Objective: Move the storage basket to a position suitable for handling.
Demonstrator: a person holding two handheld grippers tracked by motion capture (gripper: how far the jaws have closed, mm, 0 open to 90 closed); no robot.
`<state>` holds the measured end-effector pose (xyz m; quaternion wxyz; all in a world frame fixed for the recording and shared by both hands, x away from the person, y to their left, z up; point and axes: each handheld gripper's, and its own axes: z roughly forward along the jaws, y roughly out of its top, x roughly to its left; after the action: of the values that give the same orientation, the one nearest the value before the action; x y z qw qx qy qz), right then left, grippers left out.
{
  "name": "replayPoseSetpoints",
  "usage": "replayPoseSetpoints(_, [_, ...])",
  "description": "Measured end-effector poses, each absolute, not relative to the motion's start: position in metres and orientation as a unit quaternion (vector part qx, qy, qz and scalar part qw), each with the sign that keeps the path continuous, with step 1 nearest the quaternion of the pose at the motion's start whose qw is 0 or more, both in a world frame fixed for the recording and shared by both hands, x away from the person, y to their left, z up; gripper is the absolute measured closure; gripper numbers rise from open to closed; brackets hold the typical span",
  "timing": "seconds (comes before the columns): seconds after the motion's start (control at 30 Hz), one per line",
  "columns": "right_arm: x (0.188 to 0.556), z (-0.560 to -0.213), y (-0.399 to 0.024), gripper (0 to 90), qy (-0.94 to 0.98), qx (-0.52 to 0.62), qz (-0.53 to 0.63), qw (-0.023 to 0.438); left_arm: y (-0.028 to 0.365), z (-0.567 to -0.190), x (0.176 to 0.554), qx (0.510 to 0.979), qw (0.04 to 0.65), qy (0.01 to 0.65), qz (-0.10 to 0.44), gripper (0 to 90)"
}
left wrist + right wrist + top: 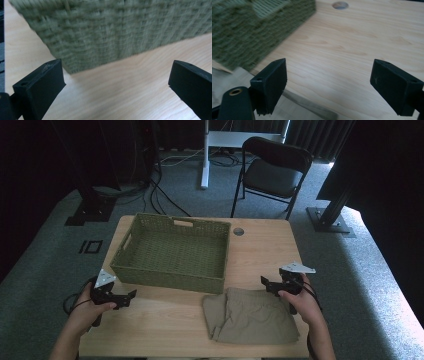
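Observation:
A green woven basket (pixel 167 276) stands empty on the left half of the wooden table (pixel 160 320). Folded khaki shorts (pixel 252 316) lie near the front edge, right of the basket's near corner. My left gripper (pixel 130 296) hovers open just before the basket's front left corner, and its own view has the basket wall (pixel 112 32) close ahead between wide-apart jaws (pixel 117 77). My right gripper (pixel 266 285) is open above the shorts' upper right edge, pointing left. Its view takes in the basket corner (pixel 244 32), bare wood and a strip of the shorts (pixel 312 107) below the jaws (pixel 329 75).
A round cable hole (pixel 238 231) sits at the table's back edge, seen too in the right gripper view (pixel 340 5). Behind the table stand a black folding chair (pixel 272 170) and a white desk leg (pixel 205 155). Cables run over the grey carpet at the back left.

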<state>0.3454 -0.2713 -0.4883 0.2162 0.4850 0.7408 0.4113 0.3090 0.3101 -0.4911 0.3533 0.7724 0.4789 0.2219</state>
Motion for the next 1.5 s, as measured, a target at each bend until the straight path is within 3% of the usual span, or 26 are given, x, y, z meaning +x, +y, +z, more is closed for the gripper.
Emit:
replayPoseSetpoints(0.5, [0.348, -0.466, -0.235, 13.8, 0.748, 0.451, 0.441, 0.206, 0.328, -0.445, 0.337, 0.745, 0.386, 0.484, 0.25, 1.1])
replayPoseSetpoints(0.77, [0.35, -0.458, -0.222, 13.8, 0.747, 0.44, 0.455, 0.204, 0.342, -0.445, 0.355, 0.722, 0.39, 0.512, 0.254, 1.2])
replayPoseSetpoints(0.97, [0.353, -0.453, -0.205, 14.9, 0.753, 0.424, 0.459, 0.207, 0.348, -0.451, 0.371, 0.705, 0.397, 0.53, 0.253, 8.0])
replayPoseSetpoints(1.03, [0.354, -0.452, -0.198, 15.3, 0.755, 0.419, 0.46, 0.206, 0.349, -0.453, 0.375, 0.702, 0.391, 0.533, 0.266, 17.2])
replayPoseSetpoints(1.17, [0.359, -0.452, -0.184, 19.9, 0.758, 0.408, 0.468, 0.2, 0.349, -0.461, 0.381, 0.713, 0.37, 0.529, 0.275, 25.8])
replayPoseSetpoints(1.3, [0.364, -0.456, -0.169, 24.5, 0.763, 0.404, 0.466, 0.194, 0.346, -0.469, 0.385, 0.713, 0.38, 0.531, 0.257, 40.3])
replayPoseSetpoints(1.5, [0.369, -0.461, -0.159, 39.2, 0.76, 0.41, 0.465, 0.194, 0.339, -0.473, 0.389, 0.711, 0.381, 0.532, 0.255, 63.2])
